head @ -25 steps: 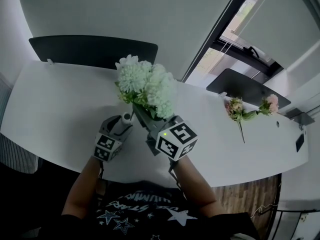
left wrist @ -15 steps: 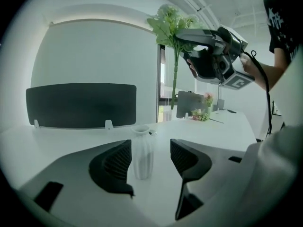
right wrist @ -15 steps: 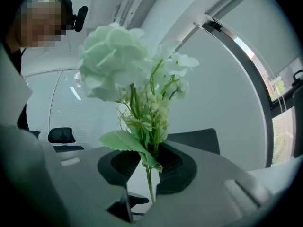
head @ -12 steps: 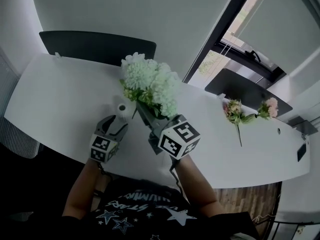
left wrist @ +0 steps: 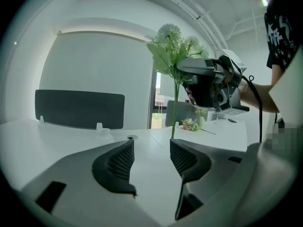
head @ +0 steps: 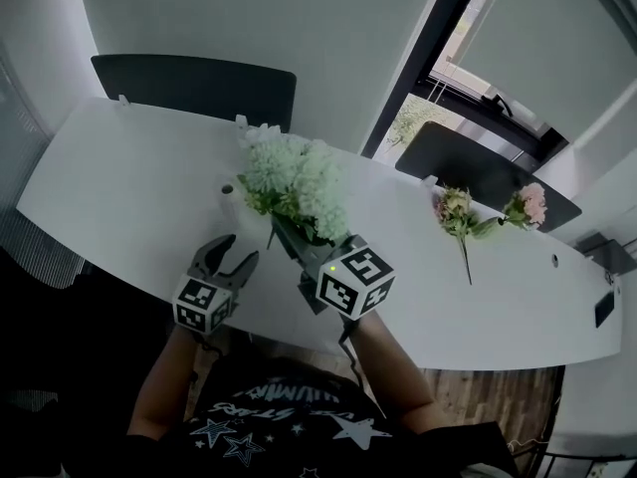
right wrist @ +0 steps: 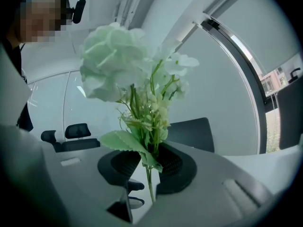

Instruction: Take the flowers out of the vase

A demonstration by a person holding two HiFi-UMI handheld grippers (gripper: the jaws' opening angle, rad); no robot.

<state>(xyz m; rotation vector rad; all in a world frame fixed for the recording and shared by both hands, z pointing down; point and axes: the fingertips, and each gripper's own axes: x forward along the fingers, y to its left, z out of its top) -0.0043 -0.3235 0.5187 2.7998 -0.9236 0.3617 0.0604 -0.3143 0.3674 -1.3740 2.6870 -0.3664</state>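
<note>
R gripper (right wrist: 149,159) — jaws drawn in narrow and clamped on the green stems of the white flowers (right wrist: 118,60). A toothed leaf lies across the gap, and one thin stem runs on down past the pads. In the head view the bunch stands up and away from the person over the white table (head: 109,182). The heads are massed above the jaws, clear of the vase (head: 227,191). The marker cube (head: 355,282) sits on the gripper's back w/ a small green light at its edge.

L gripper (left wrist: 151,144) — jaws wide apart, w/ only bare tabletop showing between the ribbed pads. It is held low by the table's near edge, just left of the R gripper and not touching it. From the L gripper view the bunch hangs in the air ahead, a stem trailing down below the R gripper.

The vase is small, white and upright on the table. It stands beyond the L gripper and left of the bunch, apart from both grippers, w/ its dark mouth facing up.

Pink flowers (head: 455,214) lie flat on the table well off to the right, w/ a second pink head (head: 529,205) near them. A dark panel (head: 194,86) stands along the table's far edge, and another stands at the right by the window (head: 438,98).
</note>
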